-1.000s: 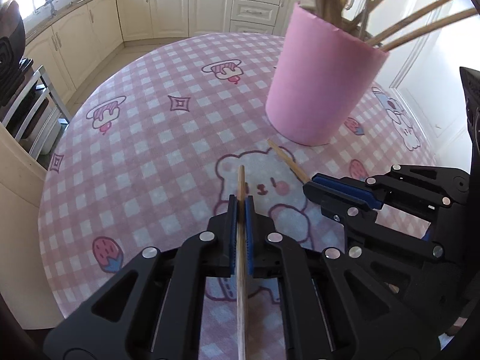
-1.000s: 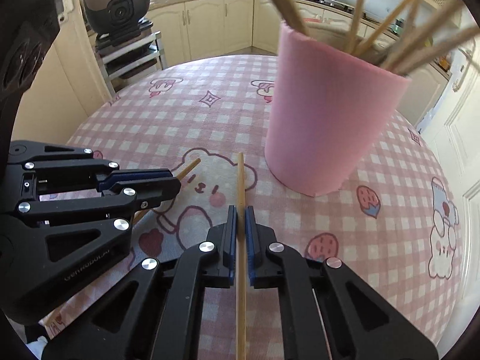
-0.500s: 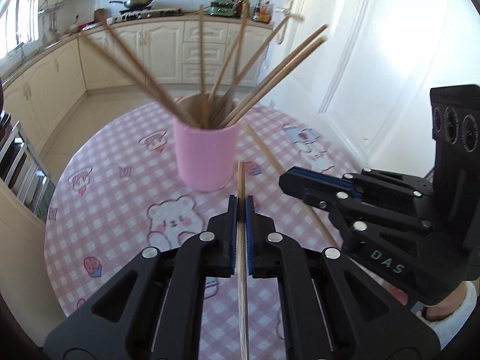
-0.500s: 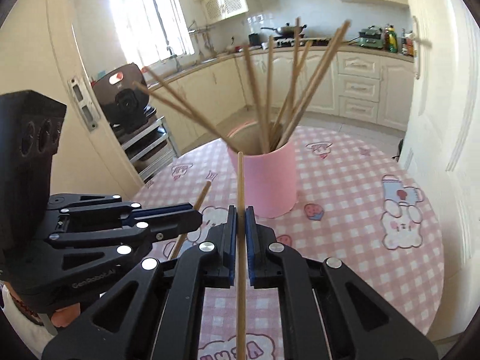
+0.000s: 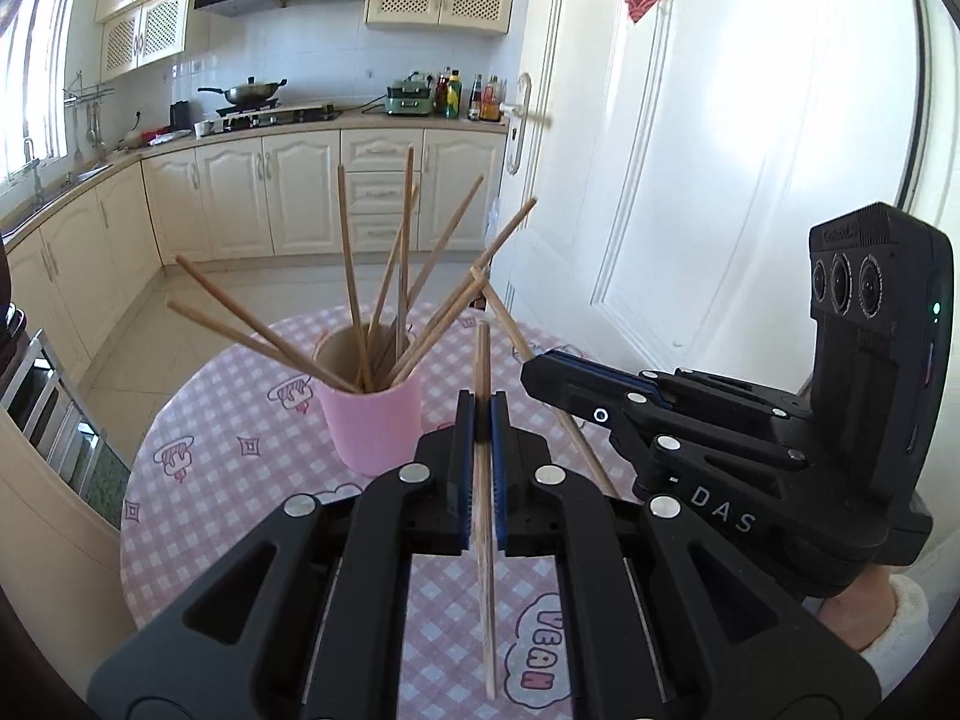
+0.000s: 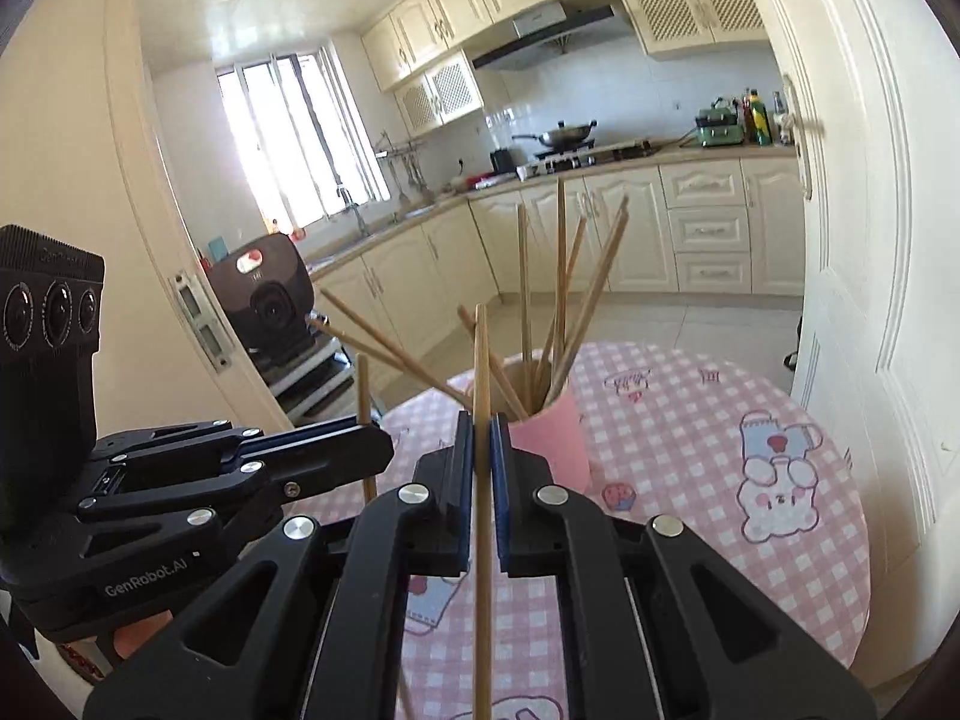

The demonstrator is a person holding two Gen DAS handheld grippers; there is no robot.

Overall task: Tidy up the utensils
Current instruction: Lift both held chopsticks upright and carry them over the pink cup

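Each gripper held one chopstick above the table (image 5: 198, 420). The left gripper (image 5: 482, 420) had its pads pressed onto a stick (image 5: 483, 516) that ran up between them, the tip poking out just past the pads and the longer part hanging below. The right gripper (image 6: 481, 438) pinched its own stick (image 6: 482, 360) much the same way — upright, a good stretch standing above the jaws. From the left view the right gripper sat just beside the left one, its stick slanting up toward the cup.

The pink cup (image 5: 372, 426) stood on the checked cloth ahead of both grippers, already bristling with chopsticks (image 5: 384, 306) that fanned out in all directions.

The sticks looked like light, stiff wood or bamboo, thin and smooth, so they would likely pivot or slide in a pinch taken far from the middle. A hold near mid-length — as both seemed to have — should keep them from swinging. The crowded fan in the cup might deflect an incoming tip, and a hard knock could tip the light cup.
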